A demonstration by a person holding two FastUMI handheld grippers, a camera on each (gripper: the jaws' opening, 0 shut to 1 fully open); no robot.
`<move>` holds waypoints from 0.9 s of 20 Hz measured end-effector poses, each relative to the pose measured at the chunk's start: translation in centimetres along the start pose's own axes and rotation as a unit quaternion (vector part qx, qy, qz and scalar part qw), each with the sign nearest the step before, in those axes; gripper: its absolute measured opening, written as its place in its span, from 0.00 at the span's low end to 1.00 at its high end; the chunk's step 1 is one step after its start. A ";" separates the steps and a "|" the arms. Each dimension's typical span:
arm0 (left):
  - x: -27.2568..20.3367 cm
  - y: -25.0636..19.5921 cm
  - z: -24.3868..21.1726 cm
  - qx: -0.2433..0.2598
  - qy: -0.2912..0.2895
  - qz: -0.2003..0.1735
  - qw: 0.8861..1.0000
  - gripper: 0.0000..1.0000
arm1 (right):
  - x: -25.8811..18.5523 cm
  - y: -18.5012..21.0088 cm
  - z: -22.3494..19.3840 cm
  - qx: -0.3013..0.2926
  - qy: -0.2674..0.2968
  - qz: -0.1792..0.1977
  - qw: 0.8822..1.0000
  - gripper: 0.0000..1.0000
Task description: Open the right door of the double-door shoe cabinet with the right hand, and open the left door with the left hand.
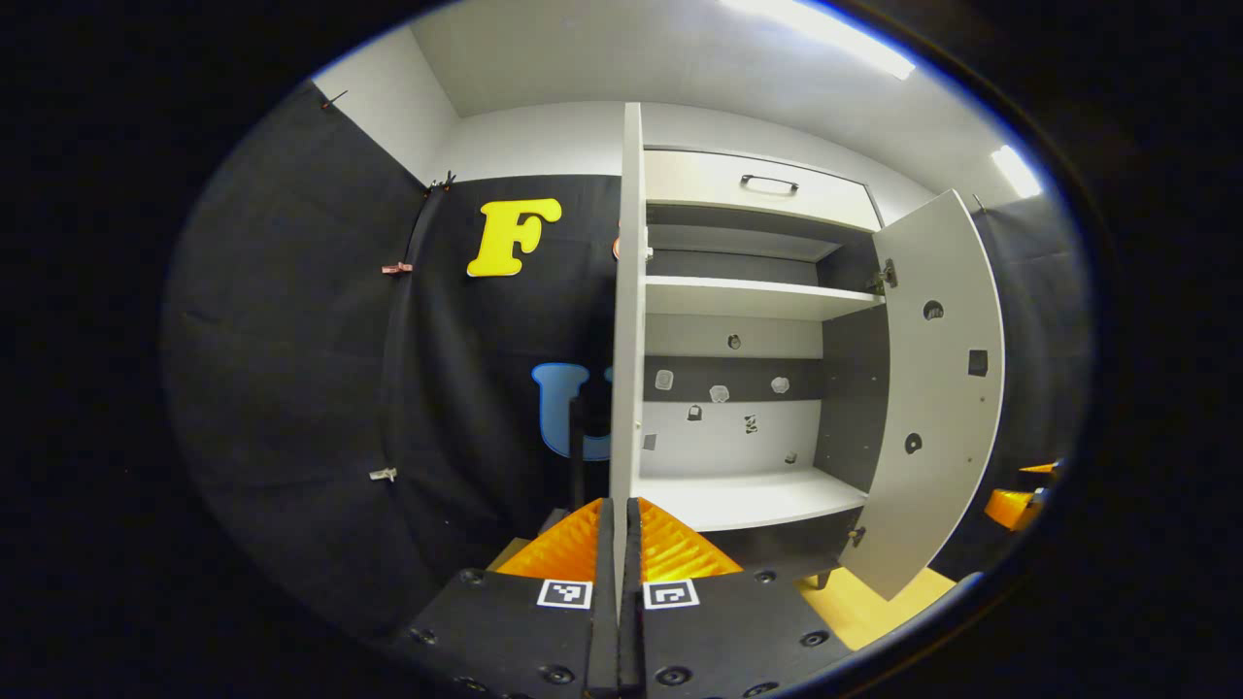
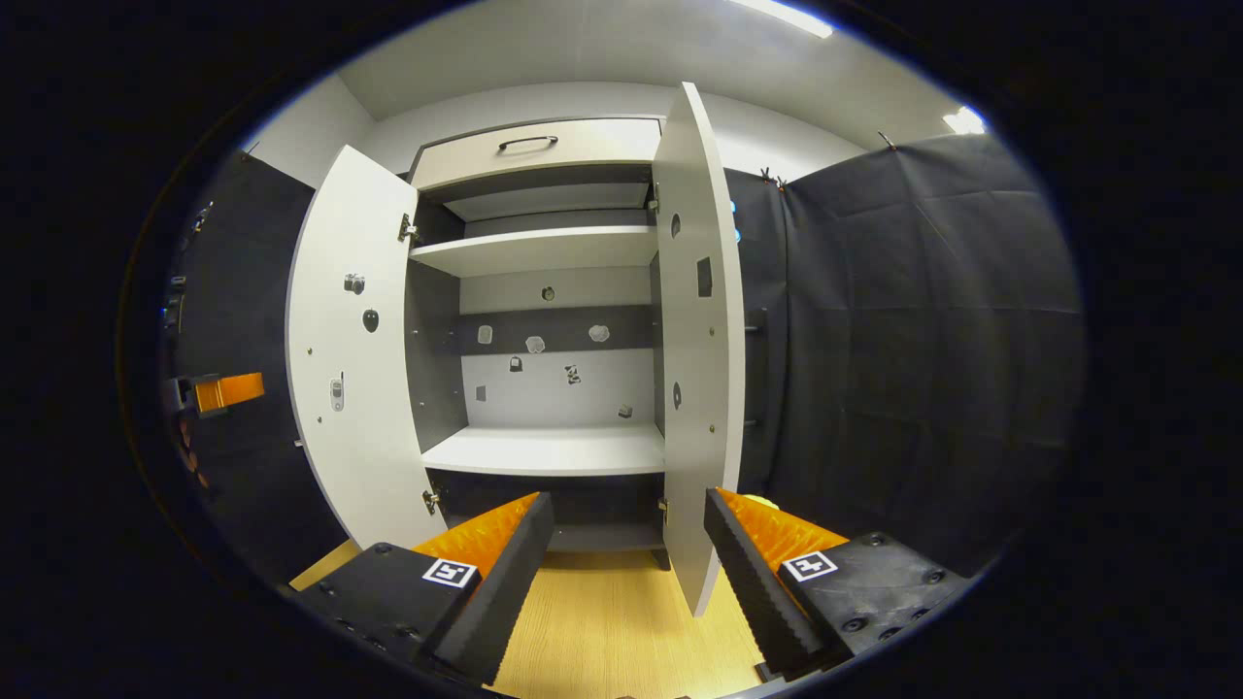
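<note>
Left tongs (image 1: 618, 544) pinching left door (image 1: 629, 320) edge; right tongs (image 2: 629, 544) spread; cabinet shelves (image 2: 544, 451) bare.

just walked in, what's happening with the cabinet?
Both doors of the shoe cabinet stand open. The left tool is shut on the edge of the left door, seen edge-on. The right tool is open and off the right door, which hangs between its fingers without touching them. Shelves look bare.

One shoe cabinet (image 2: 544, 291), two doors swung open (left door (image 2: 345, 340), right door (image 2: 699, 340)), two shelves (image 2: 544, 250) inside, one drawer (image 2: 539, 148) on top.
</note>
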State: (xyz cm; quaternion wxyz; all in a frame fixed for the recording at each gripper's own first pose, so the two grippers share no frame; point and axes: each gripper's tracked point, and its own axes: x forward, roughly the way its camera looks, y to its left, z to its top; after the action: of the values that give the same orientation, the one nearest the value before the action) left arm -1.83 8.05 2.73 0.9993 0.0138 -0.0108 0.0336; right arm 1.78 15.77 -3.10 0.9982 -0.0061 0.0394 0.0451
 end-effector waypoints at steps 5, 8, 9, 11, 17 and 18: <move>-2.4 -3.9 -2.6 0.048 0.027 -0.008 0.998 0.31 | -0.3 1.1 0.5 0.017 -0.027 0.007 0.999 0.98; -4.3 -5.0 -2.6 0.035 0.023 -0.006 0.999 0.78 | -1.2 0.4 0.0 0.008 -0.030 0.000 1.000 0.98; -5.0 -5.4 -2.4 0.021 0.019 -0.008 1.000 0.84 | -1.5 -0.1 -0.2 0.000 -0.026 -0.004 1.000 0.98; -5.8 -5.4 -2.0 0.011 0.011 -0.007 1.000 0.96 | -1.8 -1.2 -0.8 -0.012 -0.013 -0.010 1.000 0.98; -6.9 -5.0 -2.2 0.031 0.013 0.011 0.999 0.98 | -1.8 -2.3 -1.1 0.001 0.003 -0.011 1.000 0.98; -7.1 -5.1 -2.3 0.034 0.014 0.011 0.999 0.98 | -1.8 -2.2 -0.9 0.001 0.000 -0.008 1.000 0.98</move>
State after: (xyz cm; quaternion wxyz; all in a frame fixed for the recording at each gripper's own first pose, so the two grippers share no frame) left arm -8.51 2.59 0.10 0.9978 0.0471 0.0043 0.0455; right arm 0.16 13.39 -3.82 0.9985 -0.0057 0.0393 0.0370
